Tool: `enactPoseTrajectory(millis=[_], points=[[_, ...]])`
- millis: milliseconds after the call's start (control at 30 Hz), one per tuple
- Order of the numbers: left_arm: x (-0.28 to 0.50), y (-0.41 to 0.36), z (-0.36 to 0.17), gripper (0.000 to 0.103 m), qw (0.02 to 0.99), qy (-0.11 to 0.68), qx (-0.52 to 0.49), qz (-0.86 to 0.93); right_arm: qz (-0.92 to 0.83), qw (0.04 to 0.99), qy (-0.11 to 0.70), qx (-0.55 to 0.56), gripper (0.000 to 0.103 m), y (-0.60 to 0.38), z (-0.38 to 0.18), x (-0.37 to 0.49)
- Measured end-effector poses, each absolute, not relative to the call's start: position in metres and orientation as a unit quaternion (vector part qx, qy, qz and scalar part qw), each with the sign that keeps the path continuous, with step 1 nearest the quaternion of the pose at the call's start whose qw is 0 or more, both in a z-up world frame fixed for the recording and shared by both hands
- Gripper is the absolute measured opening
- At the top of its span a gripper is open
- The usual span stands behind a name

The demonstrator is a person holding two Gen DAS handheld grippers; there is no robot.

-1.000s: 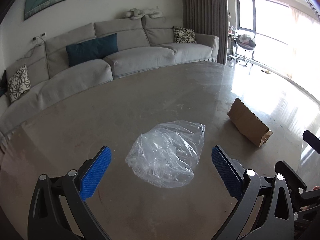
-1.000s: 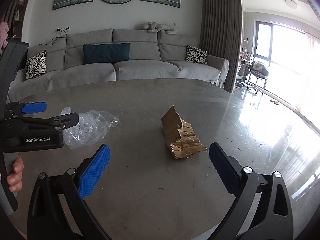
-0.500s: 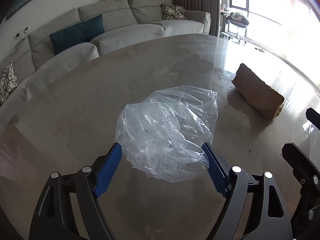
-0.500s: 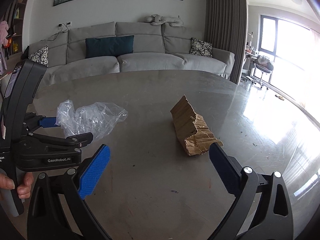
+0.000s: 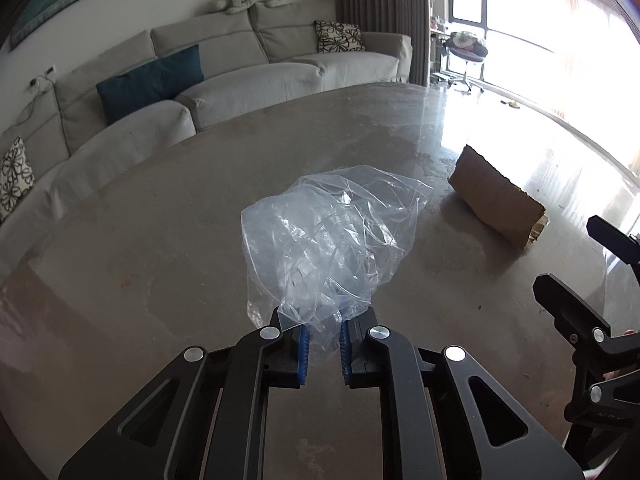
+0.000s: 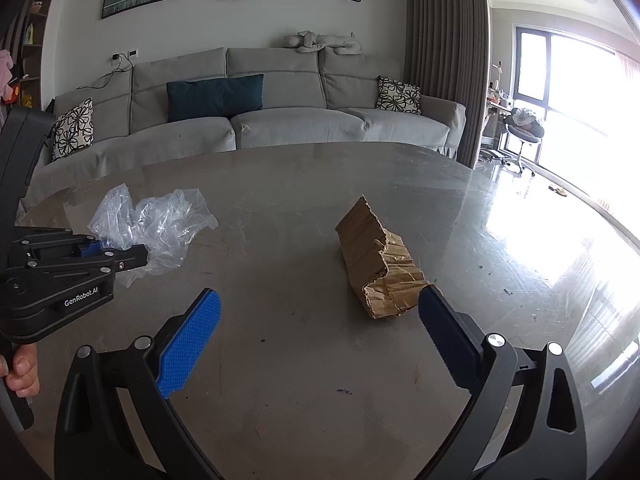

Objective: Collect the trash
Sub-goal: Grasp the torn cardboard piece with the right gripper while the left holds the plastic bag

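A crumpled clear plastic bag (image 5: 332,232) lies on the round grey table (image 5: 160,240). My left gripper (image 5: 323,328) has its jaws closing tight, and the blue pads pinch the bag's near edge. From the right wrist view, the same bag (image 6: 156,220) bunches up at the left gripper's (image 6: 128,258) tips. A torn brown paper bag (image 6: 380,264) lies right of the plastic one. My right gripper (image 6: 319,294) stands open just short of it, right finger beside its near end, nothing between the pads.
A grey sofa (image 6: 280,120) with cushions runs behind the table's far edge. Bright windows and a glossy floor lie to the right. A person's hand (image 6: 20,368) holds the left gripper's handle.
My left gripper moved forward over the plastic bag and went from wide open to shut on its near edge, crumpling it. The right gripper stayed open and hardly moved.
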State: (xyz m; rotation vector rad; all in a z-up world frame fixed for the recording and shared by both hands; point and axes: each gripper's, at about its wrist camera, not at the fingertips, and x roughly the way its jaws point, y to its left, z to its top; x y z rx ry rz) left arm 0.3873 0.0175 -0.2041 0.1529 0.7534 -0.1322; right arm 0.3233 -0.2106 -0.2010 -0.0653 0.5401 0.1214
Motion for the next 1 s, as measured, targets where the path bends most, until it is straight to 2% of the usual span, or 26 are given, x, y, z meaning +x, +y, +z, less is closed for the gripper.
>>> enactPoseTrajectory(millis=[367, 600, 867, 1000], points=[[0.360, 0.014, -0.176, 0.013, 0.941, 0.317, 0.102, -0.068, 0.054, 0.952, 0.298, -0.053, 0.098, -0.220, -0.207, 0.377], [0.372, 0.013, -0.182, 0.013, 0.938, 0.323, 0.103, -0.064, 0.091, 0.927, 0.362, -0.044, 0.098, -0.222, -0.221, 0.411], [0.388, 0.014, -0.189, 0.013, 0.933, 0.339, 0.098, -0.063, 0.099, 0.915, 0.389, -0.037, 0.098, -0.232, -0.227, 0.426], [0.391, 0.015, -0.190, 0.013, 0.932, 0.343, 0.097, -0.064, 0.121, 0.898, 0.421, -0.031, 0.088, -0.233, -0.237, 0.434]])
